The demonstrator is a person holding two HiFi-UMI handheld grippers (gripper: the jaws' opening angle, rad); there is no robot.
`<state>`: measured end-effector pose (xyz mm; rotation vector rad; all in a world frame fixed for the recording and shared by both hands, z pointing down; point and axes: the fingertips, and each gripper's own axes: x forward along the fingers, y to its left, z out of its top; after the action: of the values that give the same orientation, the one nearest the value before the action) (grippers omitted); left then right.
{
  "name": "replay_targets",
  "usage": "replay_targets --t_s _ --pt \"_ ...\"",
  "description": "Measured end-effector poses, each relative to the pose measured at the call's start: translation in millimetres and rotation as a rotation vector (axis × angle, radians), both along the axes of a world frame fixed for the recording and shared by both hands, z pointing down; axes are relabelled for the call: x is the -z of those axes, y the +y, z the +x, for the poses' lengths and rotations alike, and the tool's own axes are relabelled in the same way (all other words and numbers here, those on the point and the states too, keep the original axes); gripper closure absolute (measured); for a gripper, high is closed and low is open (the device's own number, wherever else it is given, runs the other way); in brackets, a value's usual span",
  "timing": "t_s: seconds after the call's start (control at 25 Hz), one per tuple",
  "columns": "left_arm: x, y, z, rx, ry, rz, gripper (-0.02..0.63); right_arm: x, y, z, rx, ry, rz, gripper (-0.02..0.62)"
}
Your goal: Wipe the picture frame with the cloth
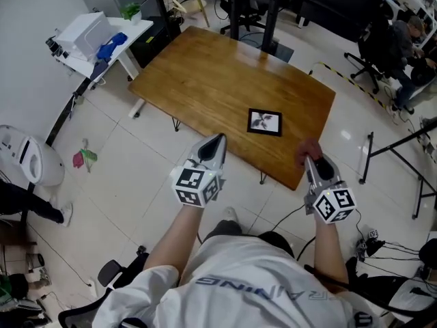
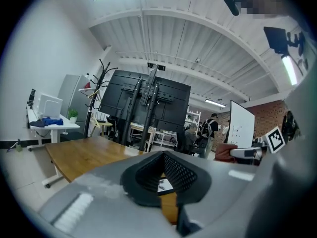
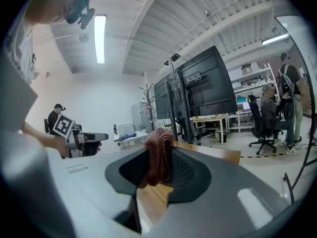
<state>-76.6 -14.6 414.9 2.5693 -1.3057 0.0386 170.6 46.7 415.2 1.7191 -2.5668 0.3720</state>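
A person stands at the near edge of a wooden table [image 1: 205, 80] with a gripper in each hand. A small black picture frame [image 1: 264, 122] lies flat on the table toward its near right corner. The right gripper [image 1: 311, 161] is clamped on a bunched reddish-brown cloth [image 3: 158, 155], which stands up between its jaws. In the head view it is held at the table's near corner, to the right of the frame and on the person's side of it, clear of it. The left gripper [image 1: 217, 142] has its jaws drawn together on nothing. It points over the near edge, to the left of the frame and apart from it, and the frame shows just beyond its tips in the left gripper view. A white side table [image 1: 102, 46] stands far left.
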Motion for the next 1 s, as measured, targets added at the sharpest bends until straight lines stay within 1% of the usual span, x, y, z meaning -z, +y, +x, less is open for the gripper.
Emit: replay_targets --t_s 0.2,0.4,0.56,0.76,1.0 --pt "-4.8 -21.0 -11.8 -0.001 0.008 -0.022 0.603 7.8 -25.8 -11.6 0.004 0.014 0.003 0.485" --pt "-9.7 -33.2 -9.3 -0.005 0.015 -0.039 0.603 6.9 -45.8 -10.6 0.009 0.007 -0.003 0.485" --pt "-9.9 -50.2 -8.4 0.013 0.012 -0.043 0.603 7.3 -66.4 -14.5 0.04 0.001 0.005 0.483" --pt "-6.0 -74.4 17.2 0.011 -0.017 -0.043 0.603 5.6 -98.3 0.3 0.068 -0.016 -0.006 0.483" --pt "-13.1 -109.5 50.1 0.046 -0.033 -0.058 0.603 -1.5 -136.4 20.3 0.133 -0.042 -0.023 0.483"
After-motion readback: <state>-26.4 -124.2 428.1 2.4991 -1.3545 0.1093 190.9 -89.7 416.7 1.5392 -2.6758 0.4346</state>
